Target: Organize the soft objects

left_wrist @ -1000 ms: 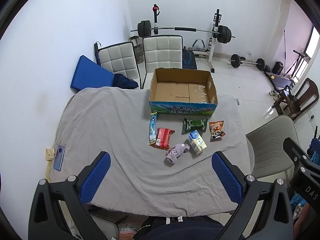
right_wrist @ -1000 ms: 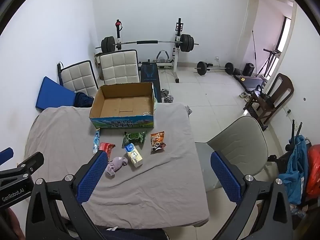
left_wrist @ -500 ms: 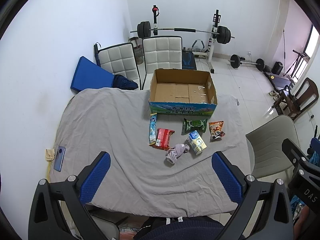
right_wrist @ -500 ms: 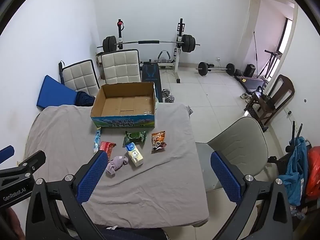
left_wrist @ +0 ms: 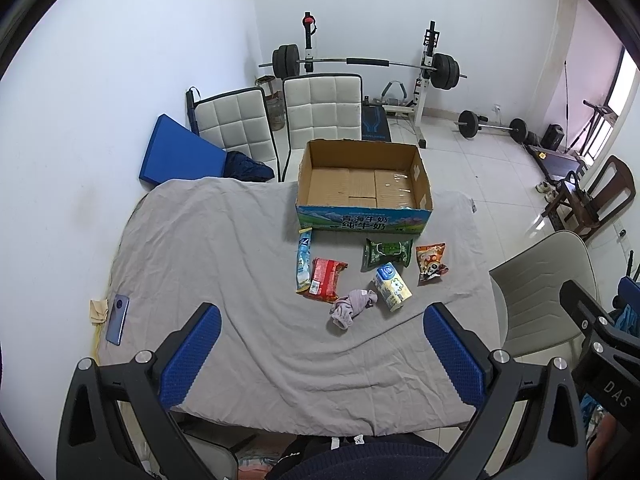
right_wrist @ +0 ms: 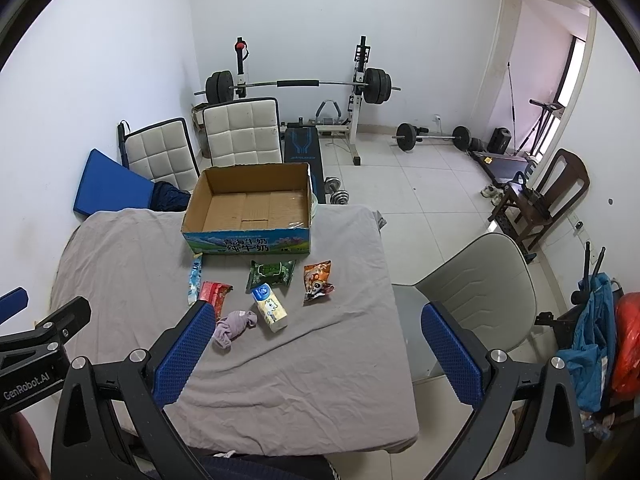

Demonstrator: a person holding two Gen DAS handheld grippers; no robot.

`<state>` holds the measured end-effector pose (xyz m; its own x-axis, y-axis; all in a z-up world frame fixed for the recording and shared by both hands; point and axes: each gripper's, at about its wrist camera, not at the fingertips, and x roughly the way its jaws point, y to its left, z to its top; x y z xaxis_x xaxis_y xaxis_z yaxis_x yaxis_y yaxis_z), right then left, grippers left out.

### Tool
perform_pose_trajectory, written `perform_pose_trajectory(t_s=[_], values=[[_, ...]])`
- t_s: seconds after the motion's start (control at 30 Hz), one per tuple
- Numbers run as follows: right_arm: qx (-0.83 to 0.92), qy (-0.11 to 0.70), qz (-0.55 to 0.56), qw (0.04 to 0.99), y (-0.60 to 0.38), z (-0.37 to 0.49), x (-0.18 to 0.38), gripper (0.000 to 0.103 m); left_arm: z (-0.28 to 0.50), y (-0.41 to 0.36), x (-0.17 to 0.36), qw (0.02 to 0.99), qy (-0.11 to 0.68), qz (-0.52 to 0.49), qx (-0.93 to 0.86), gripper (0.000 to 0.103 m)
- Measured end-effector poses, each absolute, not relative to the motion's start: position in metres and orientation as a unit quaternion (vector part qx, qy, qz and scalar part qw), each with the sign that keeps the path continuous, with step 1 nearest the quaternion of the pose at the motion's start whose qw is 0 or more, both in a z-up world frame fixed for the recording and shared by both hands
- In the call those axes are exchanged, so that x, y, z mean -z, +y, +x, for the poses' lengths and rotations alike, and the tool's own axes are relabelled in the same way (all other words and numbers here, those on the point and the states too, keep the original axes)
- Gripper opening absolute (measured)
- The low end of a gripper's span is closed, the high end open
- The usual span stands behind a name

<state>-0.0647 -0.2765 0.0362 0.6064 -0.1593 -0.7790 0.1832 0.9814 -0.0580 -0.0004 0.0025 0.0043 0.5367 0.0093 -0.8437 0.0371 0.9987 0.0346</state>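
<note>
Nothing is shifting: both grippers, left and right, are still hovering, fingers wide, empty; the crumpled lilac cloth and open cardboard box are lying untouched, sorting unstarted.

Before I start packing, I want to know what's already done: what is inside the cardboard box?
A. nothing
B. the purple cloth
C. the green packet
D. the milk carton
A: the cardboard box shows only its bare bottom; all six items lie on the grey sheet in front of it.
</note>
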Motion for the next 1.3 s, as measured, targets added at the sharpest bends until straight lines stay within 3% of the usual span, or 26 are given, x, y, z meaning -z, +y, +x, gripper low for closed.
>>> perform_pose_trajectory(t_s=[1.3], values=[[0.092,0.431,0.005,0.898,-0.268,-0.056,-0.039,0.103,0.003,0.005,-0.005,0.877,0.479,0.023,0.008,0.103]])
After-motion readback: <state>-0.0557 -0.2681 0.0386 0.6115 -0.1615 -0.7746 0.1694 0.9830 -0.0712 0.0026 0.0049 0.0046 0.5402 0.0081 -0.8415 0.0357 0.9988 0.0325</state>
